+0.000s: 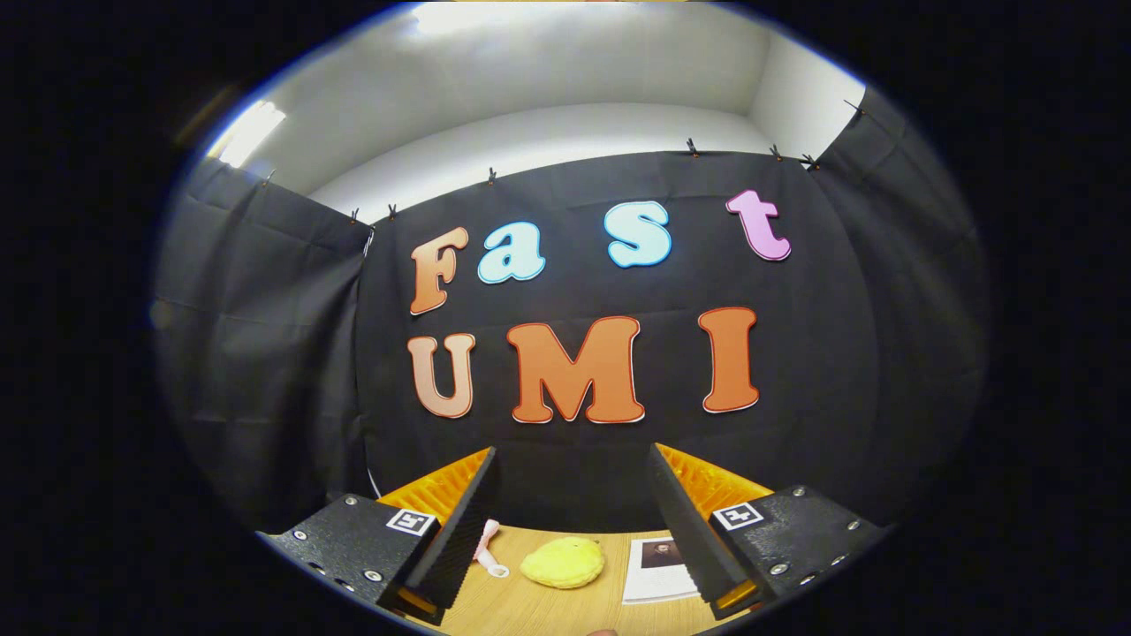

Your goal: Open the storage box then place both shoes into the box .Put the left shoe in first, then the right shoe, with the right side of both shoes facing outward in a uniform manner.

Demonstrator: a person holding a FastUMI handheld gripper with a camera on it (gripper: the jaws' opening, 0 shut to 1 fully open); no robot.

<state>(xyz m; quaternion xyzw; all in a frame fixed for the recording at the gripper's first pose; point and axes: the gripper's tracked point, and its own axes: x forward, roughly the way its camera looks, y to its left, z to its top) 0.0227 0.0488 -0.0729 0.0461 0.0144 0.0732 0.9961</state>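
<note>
gripper [573, 495] held level with fingers spread wide, nothing between them, aimed at the booth's cloth wall [265, 371] in mid frame. low in the frame, between the fingers: wooden table [495, 609], yellow plush toy [564, 563], small pink-and-white item [488, 546] left of it, printed card [656, 572] right. no storage box or shoes anywhere ahead, so bearing cannot be told; likely a turn or downward tilt needed. open room ahead above the table.

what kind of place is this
Likely a recording booth set up indoors: black cloth clipped up as walls, a wooden table holding a yellow plush and a printed card, with the open gripper above it.
</note>
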